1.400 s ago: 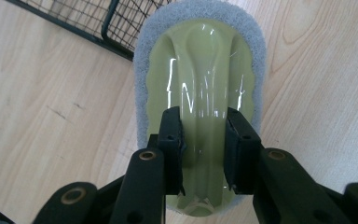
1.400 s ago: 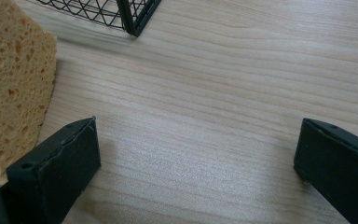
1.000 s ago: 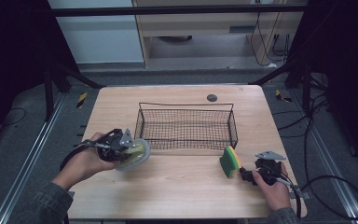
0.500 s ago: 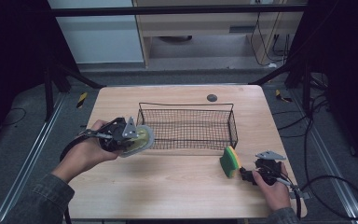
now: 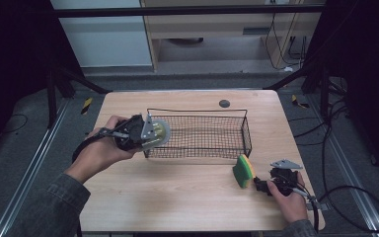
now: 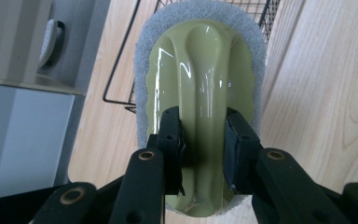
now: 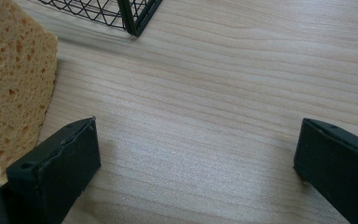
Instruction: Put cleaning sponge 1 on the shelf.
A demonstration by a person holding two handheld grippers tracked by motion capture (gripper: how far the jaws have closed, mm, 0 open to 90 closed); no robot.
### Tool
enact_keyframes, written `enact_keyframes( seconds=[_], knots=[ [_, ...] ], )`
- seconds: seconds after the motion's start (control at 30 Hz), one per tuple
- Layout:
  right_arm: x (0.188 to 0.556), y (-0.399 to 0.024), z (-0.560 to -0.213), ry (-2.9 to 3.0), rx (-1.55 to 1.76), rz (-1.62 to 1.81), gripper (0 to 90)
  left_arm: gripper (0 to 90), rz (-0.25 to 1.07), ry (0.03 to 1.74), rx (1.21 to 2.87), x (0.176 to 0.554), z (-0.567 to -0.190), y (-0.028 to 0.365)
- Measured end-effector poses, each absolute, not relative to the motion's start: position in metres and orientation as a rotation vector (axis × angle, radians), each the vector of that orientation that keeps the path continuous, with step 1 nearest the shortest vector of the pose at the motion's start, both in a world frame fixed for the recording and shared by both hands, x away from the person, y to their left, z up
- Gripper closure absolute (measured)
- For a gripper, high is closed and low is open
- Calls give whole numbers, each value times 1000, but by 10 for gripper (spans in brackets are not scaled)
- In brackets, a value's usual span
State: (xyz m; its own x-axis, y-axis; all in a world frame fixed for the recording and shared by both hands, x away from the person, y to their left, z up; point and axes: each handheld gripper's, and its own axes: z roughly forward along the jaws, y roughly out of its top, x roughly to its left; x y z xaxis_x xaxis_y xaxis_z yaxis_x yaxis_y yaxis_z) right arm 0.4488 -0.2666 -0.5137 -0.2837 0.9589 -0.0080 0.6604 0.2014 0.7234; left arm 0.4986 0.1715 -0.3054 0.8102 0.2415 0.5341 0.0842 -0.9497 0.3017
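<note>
My left gripper (image 5: 150,133) is shut on a scrubber (image 6: 200,79) with a glossy olive-green handle ridge and a grey-white pad; the two black jaws pinch the ridge. I hold the scrubber (image 5: 159,132) in the air at the left end of the black wire basket (image 5: 200,148). A yellow-and-green sponge (image 5: 244,171) stands on edge on the table near the basket's front right corner. My right gripper (image 5: 259,184) rests on the wood just right of it, jaws wide open and empty. The sponge's yellow face (image 7: 11,79) lies beyond my left jaw in the right gripper view.
The wooden table (image 5: 177,202) has bare room in front of the basket. A small dark round disc (image 5: 224,103) lies behind the basket near the far edge. A corner of the basket (image 7: 135,14) is ahead of the right gripper.
My left gripper has carried the scrubber up and to the right, from the table's left side to the basket's left end. The right gripper and the sponge have stayed put.
</note>
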Motion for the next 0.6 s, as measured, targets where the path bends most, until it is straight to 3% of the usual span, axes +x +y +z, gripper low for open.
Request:
enact_keyframes(
  seconds=[0.6],
  knots=[
    [449,-266,-514,2018,1507,856,5,710,894,175,2710,525,-304,146]
  ],
)
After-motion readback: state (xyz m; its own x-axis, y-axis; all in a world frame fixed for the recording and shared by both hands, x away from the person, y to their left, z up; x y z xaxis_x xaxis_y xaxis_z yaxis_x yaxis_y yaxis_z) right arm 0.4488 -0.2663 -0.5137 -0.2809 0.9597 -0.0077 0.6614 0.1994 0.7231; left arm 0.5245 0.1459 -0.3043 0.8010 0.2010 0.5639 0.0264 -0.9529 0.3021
